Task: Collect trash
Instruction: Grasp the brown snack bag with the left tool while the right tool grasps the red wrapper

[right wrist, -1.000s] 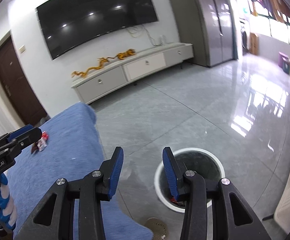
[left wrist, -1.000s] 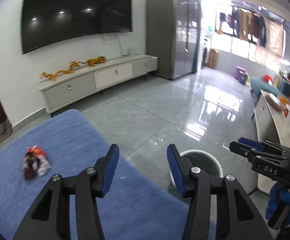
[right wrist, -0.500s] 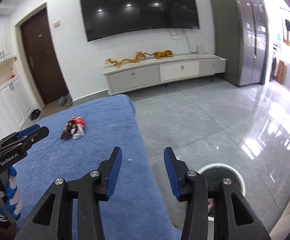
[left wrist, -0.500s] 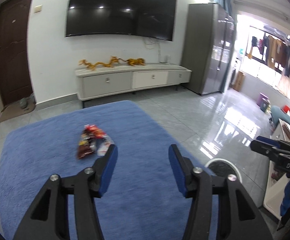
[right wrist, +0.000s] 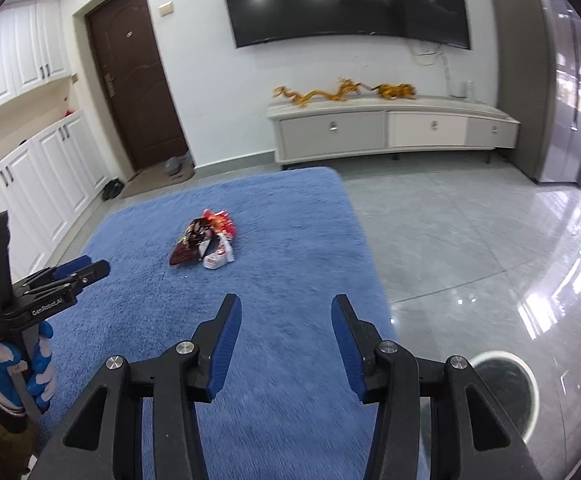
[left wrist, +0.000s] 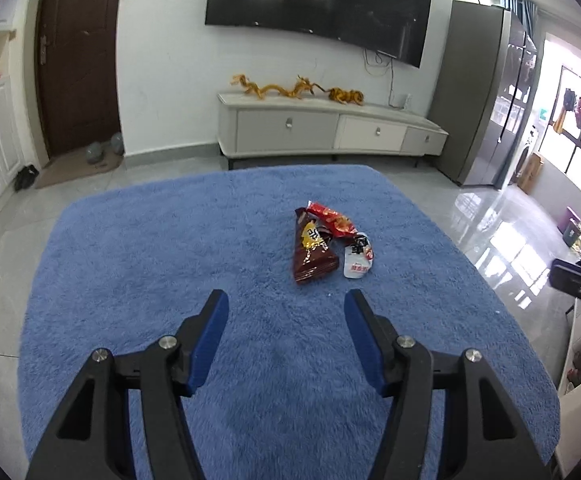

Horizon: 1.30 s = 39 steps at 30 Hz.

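Trash wrappers lie in a small pile on the blue rug [left wrist: 170, 248], nearer its far right edge: a brown chip bag [left wrist: 312, 254], a red wrapper [left wrist: 330, 220] and a white packet [left wrist: 358, 258], touching one another. The left gripper [left wrist: 286, 312] hovers just short of them, jaws apart and empty; the right gripper [right wrist: 286, 320] is likewise spread. A low approach pinching the brown bag's near edge should work best. The white-rimmed bin [right wrist: 506, 388] stands on the tile beside the rug; its contents cannot be made out.
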Motion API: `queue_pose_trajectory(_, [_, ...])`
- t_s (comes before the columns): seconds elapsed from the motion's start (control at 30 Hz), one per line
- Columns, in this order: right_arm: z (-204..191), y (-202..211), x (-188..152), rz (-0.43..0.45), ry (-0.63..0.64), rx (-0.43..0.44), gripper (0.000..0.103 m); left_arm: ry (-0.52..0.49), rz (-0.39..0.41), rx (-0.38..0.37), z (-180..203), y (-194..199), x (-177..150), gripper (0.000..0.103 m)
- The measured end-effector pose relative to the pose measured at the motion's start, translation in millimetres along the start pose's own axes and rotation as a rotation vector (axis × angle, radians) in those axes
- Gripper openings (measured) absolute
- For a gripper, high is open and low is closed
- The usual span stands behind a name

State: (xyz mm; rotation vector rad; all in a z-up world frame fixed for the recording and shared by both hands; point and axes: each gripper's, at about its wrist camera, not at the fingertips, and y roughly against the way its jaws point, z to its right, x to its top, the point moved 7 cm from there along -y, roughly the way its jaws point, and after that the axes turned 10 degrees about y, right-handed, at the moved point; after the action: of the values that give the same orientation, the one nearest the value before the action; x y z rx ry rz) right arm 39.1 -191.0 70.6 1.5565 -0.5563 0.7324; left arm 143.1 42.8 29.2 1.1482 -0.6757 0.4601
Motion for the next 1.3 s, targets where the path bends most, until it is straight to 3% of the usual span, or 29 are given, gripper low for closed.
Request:
queue_pose_trajectory(0.23, [-15.0, -61.6, 21.3, -0.015, 0.014, 0.110, 0.044, -0.005, -0.067, -0.072, 21.7, -53.7, 19.3, 0.058])
queue_pose_trajectory(0.53, [-27.1, -119.9, 39.4, -0.031, 0.003, 0.215, 0.044, 0.002, -0.180, -0.056, 19.8, -130.9, 21.6, 0.057])
queue_pose_trajectory(0.6, [-32.3, -132.6, 41.5, -0.041, 0.000, 0.239, 0.044, 0.013, -0.194, -0.049, 15.4, -137.6, 18.1, 0.048])
queue_pose_trajectory(0.63, [-35.5, -139.9, 42.0, -0.047, -0.001, 0.251, 0.044, 0.014, -0.183, -0.039, 12.6, -137.8, 18.8, 0.043])
queue_pose_trajectory(0.87, [-46.2, -178.6, 41.3, -0.090, -0.031, 0.304, 0.042, 0.050, -0.162, -0.043, 5.0, -130.8, 17.9, 0.040])
queue_pose_trajectory(0.97, [-42.8, -184.1, 37.0, -0.107, -0.037, 0.303, 0.022, 0.055, -0.152, -0.034, 2.6, -124.8, 14.5, 0.039])
queue_pose_trajectory(1.0, [-41.3, -181.5, 35.7, -0.103, -0.046, 0.306, 0.017, 0.056, -0.149, -0.031, 2.1, -123.1, 13.8, 0.039])
queue_pose_trajectory(1.3, [-35.9, -117.0, 25.8, -0.029, -0.042, 0.309, 0.017, 0.035, -0.095, -0.023, 14.2, -65.1, -4.0, 0.038])
